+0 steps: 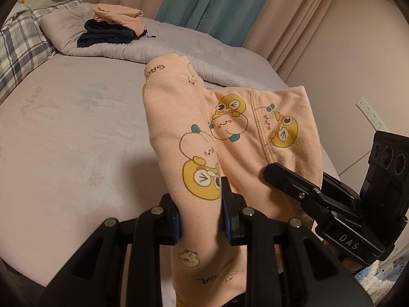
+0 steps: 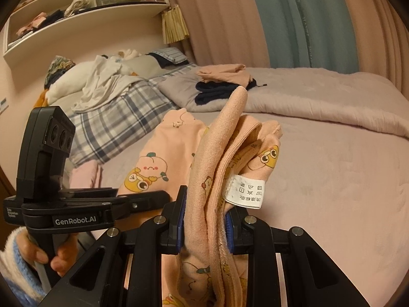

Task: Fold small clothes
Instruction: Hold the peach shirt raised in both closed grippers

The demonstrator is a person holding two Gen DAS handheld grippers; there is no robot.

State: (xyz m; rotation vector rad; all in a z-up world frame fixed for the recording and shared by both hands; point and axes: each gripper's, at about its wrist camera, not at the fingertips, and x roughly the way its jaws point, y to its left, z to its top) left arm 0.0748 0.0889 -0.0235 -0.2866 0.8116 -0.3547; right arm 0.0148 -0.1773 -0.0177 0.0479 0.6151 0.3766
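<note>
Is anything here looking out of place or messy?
Nothing is damaged or spilled. The peach printed garment hangs bunched between the left gripper and the right gripper, its care label exposed.

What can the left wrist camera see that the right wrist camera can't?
Only the left wrist view shows the white wall socket. Only the right wrist view shows the white wall shelf, the garment's white care label and a hand. Both show the peach cartoon-print garment clamped in both grippers' fingers, plus the folded peach-and-navy clothes pile on the lilac bed.
</note>
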